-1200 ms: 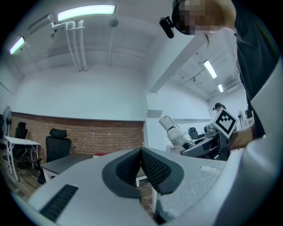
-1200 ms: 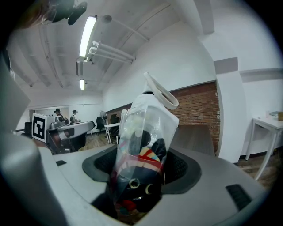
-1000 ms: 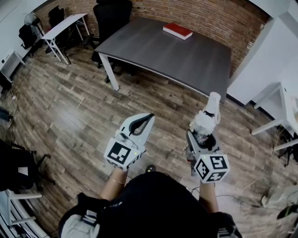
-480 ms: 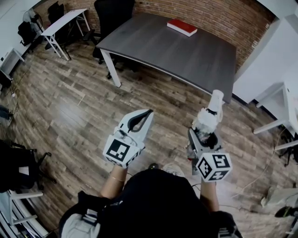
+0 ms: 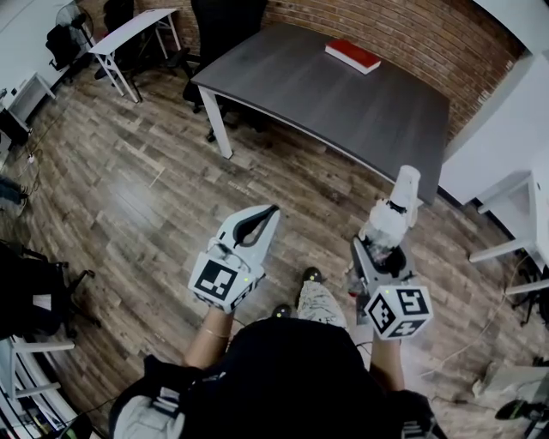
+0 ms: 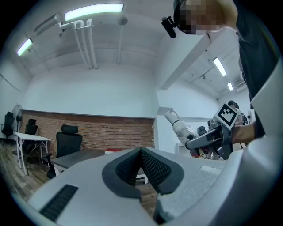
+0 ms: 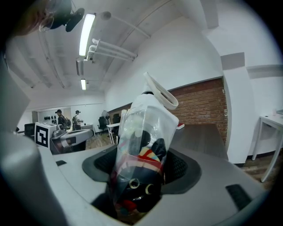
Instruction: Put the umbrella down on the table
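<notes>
As the person [image 5: 283, 377] steps toward the counter [image 5: 326, 94], a foot [image 5: 311, 275] newly in view, the right tongs [image 5: 383, 250] keep pinching the umbrella [image 5: 393, 214] upright, well short of it, while the left tongs [image 5: 271, 213] stay pressed together, empty, so the set-down still waits.

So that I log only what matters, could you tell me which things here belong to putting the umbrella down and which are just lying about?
Job: umbrella in its clear sleeve, clamped in the right claw; grey table.

Lying about: red book on that table; black chair; white desk; left claw, shut and empty.
</notes>
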A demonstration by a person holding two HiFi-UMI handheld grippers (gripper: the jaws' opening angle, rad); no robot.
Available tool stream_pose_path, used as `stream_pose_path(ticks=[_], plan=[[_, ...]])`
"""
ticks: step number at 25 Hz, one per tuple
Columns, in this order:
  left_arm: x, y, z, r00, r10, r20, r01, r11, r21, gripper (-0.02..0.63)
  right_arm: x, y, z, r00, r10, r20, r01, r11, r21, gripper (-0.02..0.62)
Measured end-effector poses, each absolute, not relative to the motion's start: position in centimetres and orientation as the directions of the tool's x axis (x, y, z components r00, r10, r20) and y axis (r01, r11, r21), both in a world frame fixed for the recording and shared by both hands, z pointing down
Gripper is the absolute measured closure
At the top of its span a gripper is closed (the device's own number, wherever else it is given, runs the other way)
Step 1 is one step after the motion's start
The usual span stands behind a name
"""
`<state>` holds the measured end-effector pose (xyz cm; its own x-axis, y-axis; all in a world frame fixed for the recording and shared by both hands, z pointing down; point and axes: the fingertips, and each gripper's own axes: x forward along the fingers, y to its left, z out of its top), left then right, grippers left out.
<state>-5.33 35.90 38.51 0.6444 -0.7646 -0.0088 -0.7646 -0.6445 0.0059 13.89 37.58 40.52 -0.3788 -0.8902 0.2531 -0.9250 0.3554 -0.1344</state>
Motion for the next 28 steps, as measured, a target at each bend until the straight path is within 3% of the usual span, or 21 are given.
stream_pose_path(ticks=[28], plan=[[-6.1, 19.0, 37.1, 0.43, -0.903, 0.006, -0.901, -0.43, -0.06, 0.603, 13.4, 15.1, 41.3, -0.605, -0.751, 0.264, -0.796, 0.574, -0.191, 0.304]])
